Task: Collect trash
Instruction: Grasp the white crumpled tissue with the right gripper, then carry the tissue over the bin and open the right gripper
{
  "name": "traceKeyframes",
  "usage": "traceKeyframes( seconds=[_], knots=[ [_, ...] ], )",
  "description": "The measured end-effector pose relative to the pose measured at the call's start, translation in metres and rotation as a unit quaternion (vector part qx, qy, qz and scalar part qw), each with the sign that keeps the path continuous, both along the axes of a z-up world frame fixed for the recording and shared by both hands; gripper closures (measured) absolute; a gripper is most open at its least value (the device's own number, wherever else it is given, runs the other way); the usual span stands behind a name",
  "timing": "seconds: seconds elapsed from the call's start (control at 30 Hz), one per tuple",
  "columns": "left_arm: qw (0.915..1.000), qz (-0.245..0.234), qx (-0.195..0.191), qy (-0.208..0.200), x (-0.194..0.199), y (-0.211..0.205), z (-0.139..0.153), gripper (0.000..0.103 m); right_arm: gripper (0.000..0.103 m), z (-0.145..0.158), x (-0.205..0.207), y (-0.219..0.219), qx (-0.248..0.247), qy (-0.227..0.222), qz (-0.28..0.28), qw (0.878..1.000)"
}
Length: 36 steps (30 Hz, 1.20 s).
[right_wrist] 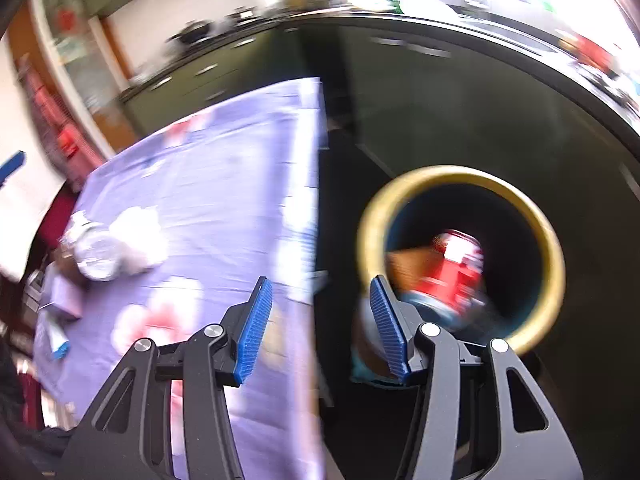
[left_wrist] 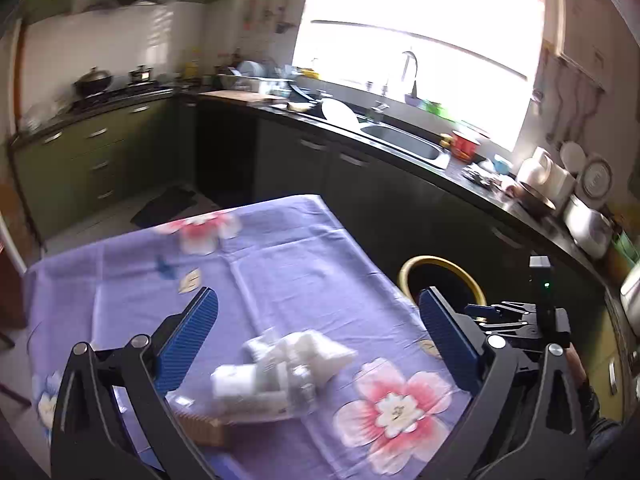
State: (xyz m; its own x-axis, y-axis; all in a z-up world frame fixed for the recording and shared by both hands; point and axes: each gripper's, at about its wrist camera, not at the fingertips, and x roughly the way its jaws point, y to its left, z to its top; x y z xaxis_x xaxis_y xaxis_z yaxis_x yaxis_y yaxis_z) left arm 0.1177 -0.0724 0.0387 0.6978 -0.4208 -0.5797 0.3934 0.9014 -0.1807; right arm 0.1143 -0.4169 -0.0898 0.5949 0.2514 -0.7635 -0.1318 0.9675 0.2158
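Our left gripper (left_wrist: 316, 332) hangs released above the crumpled white trash (left_wrist: 280, 372) at 6 o'clock on the tabletop (left_wrist: 280, 248). Our right gripper (right_wrist: 320, 320) is released too, empty. The bin (right_wrist: 556, 256) at 3 o'clock already holds a red can (right_wrist: 452, 276); the pile remains.

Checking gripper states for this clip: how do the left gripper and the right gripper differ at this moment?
The left gripper is spread wide over the purple floral tablecloth, above the white crumpled trash; the right gripper is open less far and straddles the table edge beside the yellow-rimmed bin. The left view shows trash not yet collected; the right view looks into the bin, where a red can lies. Both are empty, with blue ribbed pads.
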Motion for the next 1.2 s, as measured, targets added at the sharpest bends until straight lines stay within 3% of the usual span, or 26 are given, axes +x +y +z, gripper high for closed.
traceKeyframes(
  seconds=[0.2, 0.33, 0.57, 0.8, 0.83, 0.9, 0.97, 1.2],
  knots=[
    [0.9983, 0.053, -0.02, 0.014, -0.008, 0.066, -0.022, 0.007, 0.052, 0.016, 0.024, 0.089, 0.023, 0.002, 0.12, 0.993],
    [0.9968, 0.069, -0.033, 0.023, -0.013, 0.089, -0.034, 0.007, 0.052, 0.016, 0.043, 0.137, 0.04, 0.026, 0.173, 0.984],
    [0.996, 0.072, -0.04, 0.036, -0.015, 0.102, -0.047, 0.007, 0.052, -0.003, 0.067, 0.178, 0.044, 0.064, 0.194, 0.978],
    [0.9964, 0.064, -0.04, 0.038, -0.015, 0.097, -0.052, 0.007, 0.052, -0.025, 0.089, 0.186, 0.037, 0.085, 0.186, 0.978],
    [0.9965, 0.063, -0.04, 0.039, -0.015, 0.097, -0.053, 0.007, 0.053, -0.028, 0.092, 0.187, 0.035, 0.087, 0.186, 0.978],
    [0.9966, 0.061, -0.039, 0.041, -0.015, 0.095, -0.055, 0.007, 0.08, -0.031, 0.094, 0.188, 0.029, 0.088, 0.191, 0.977],
    [0.9966, 0.059, -0.038, 0.043, -0.015, 0.094, -0.056, 0.007, 0.091, -0.03, 0.093, 0.189, 0.026, 0.083, 0.191, 0.978],
    [0.9959, 0.063, -0.041, 0.049, -0.014, 0.098, -0.059, 0.007, 0.095, 0.003, 0.077, 0.18, 0.02, 0.03, 0.181, 0.983]
  ],
)
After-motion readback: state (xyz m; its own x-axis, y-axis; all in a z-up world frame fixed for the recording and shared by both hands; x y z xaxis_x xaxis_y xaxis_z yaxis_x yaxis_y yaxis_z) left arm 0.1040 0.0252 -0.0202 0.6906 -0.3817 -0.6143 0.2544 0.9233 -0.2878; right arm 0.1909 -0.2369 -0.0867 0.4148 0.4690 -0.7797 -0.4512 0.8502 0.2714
